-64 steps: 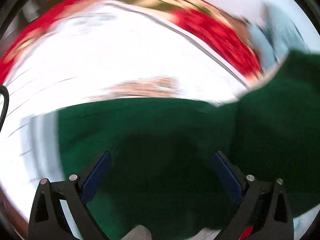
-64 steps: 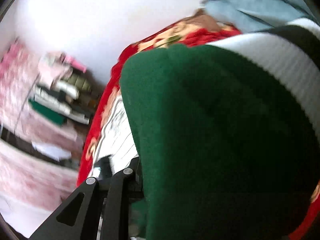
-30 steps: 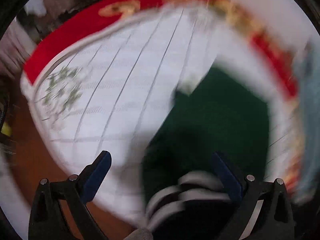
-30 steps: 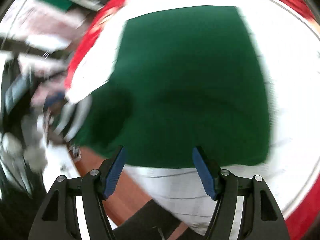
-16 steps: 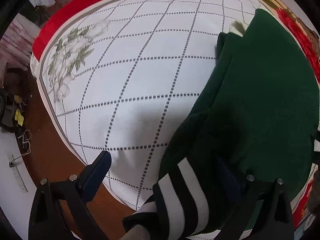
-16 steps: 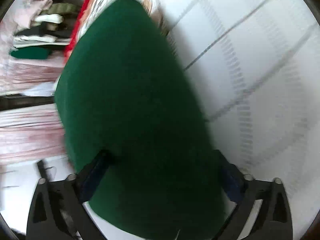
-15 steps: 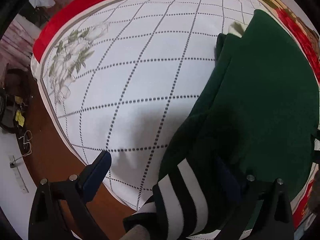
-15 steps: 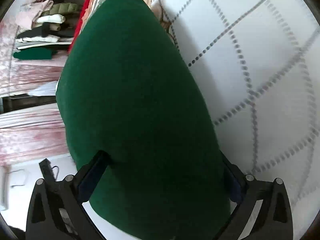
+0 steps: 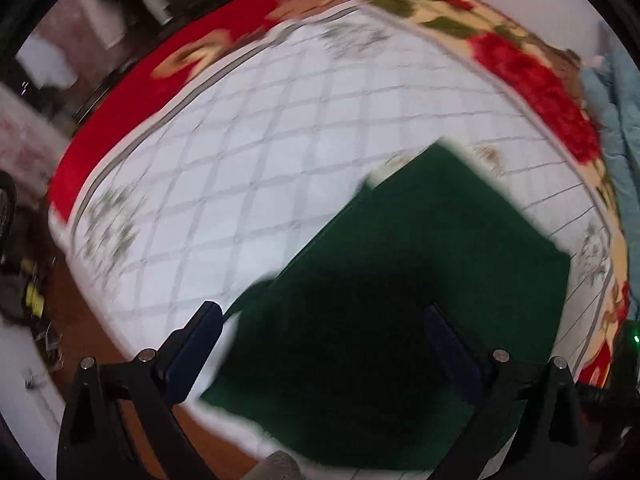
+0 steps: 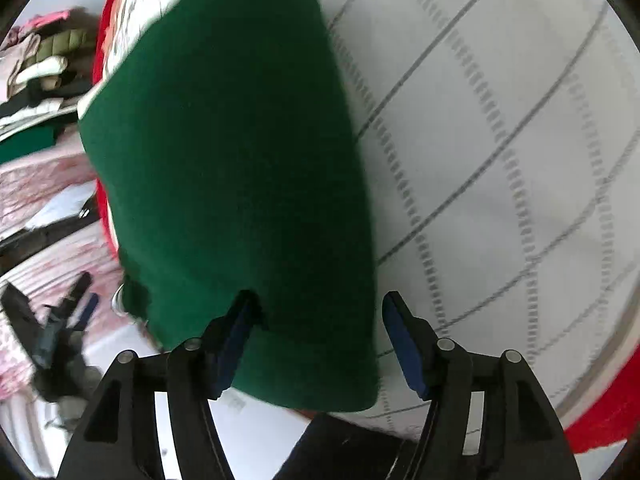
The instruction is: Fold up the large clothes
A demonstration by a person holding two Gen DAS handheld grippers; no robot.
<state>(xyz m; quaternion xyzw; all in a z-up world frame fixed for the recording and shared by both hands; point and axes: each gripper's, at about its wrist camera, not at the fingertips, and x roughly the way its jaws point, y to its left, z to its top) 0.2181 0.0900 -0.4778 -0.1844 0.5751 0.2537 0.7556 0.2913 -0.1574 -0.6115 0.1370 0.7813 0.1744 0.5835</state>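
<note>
Presently on the bed: one dark green garment, folded to a rough rectangle, lying flat on a white quilt with a grey grid pattern, near the quilt's edge. Beneath the quilt, a red floral blanket shows as a border. Left tongs: released, jaws spread wide above the green garment, nothing pressed between them. Right tongs: jaws closing, the near edge of the garment between them; the left pad meets the cloth, the right pad stands clear of it. Background, right wrist view: stacked clothes on a shelf, blurred. Left wrist view is motion-blurred.
</note>
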